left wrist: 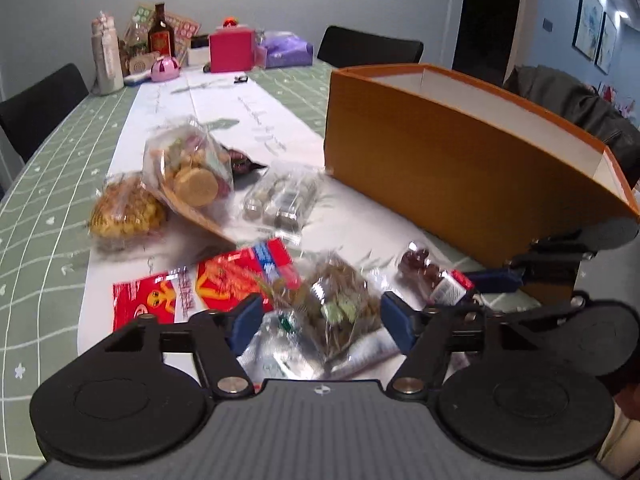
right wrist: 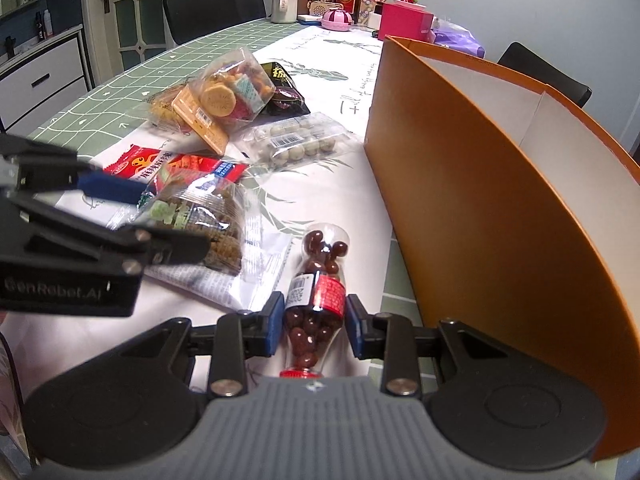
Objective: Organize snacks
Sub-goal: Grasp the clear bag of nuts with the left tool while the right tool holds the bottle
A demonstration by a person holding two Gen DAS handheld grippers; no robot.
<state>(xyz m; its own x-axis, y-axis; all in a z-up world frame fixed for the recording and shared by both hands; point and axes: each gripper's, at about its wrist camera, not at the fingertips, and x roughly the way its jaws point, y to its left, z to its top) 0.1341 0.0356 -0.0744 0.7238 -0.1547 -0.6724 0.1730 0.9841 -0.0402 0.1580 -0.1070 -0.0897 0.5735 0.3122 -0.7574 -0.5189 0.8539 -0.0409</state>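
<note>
My left gripper [left wrist: 322,320] stands open over a clear bag of brown-green snacks [left wrist: 340,304], which lies on a silver pouch [left wrist: 280,356]; the pads do not press on it. The right wrist view shows the same gripper [right wrist: 172,220] from the side over that bag [right wrist: 208,220]. My right gripper [right wrist: 315,326] is shut on a small clear bottle of chocolate beans [right wrist: 316,264] lying on the table, beside the tall orange box [right wrist: 480,200]. From the left wrist view the bottle [left wrist: 424,272] and the right gripper's blue pad [left wrist: 496,278] show by the box [left wrist: 440,168].
More snacks lie beyond: red packets [left wrist: 152,300], a tray of pale balls [left wrist: 280,200], a biscuit bag [left wrist: 192,172], a yellow snack bag [left wrist: 124,208], a black packet [right wrist: 284,88]. Bottles and a pink box [left wrist: 232,50] crowd the table's far end. Black chairs [left wrist: 368,46] stand around.
</note>
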